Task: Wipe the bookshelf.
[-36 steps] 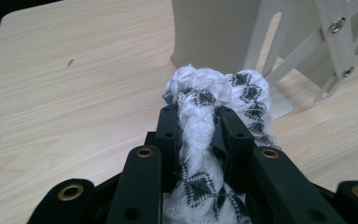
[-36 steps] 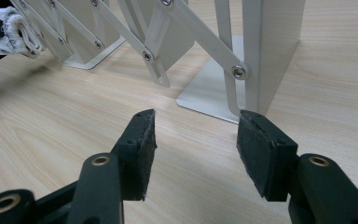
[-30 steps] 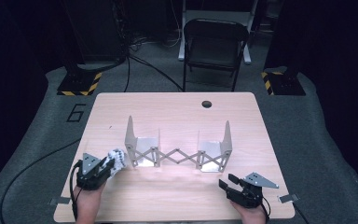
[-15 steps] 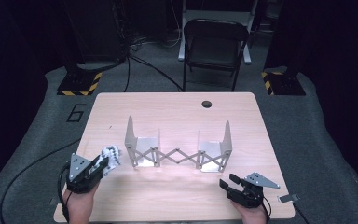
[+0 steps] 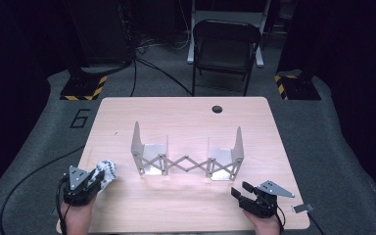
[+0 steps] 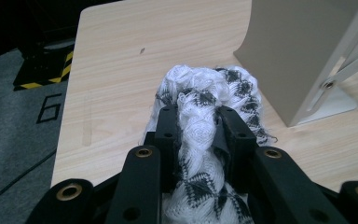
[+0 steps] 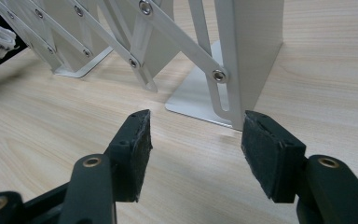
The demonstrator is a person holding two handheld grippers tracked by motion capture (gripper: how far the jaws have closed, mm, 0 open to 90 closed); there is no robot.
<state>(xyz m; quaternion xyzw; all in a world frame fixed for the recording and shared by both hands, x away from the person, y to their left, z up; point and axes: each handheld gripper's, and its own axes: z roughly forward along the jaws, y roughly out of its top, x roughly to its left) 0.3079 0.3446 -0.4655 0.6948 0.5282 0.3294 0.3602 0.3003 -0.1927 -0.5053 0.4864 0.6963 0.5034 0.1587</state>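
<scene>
I see a pale wood surface (image 5: 186, 210) on grey carpet, a folding chair (image 5: 226, 46) beyond. My left gripper (image 6: 198, 128) clamps a black-and-white knitted cloth (image 6: 209, 93) at the near left, beside the expandable metal rack (image 5: 186, 159). My right gripper (image 7: 196, 149) has just been opening, nothing between its pads; up close its view shows the rack's rivets.

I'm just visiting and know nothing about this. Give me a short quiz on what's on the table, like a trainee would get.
1. True or false: the left gripper is clamped on a black-and-white cloth.
2. What is between the right gripper jaws? A) the cloth B) nothing C) a rack bolt
3. What joins the two end plates of the metal rack?

Key
1. True.
2. B: they stand apart over bare table, facing the rack.
3. A scissor lattice of crossed bars.
</scene>
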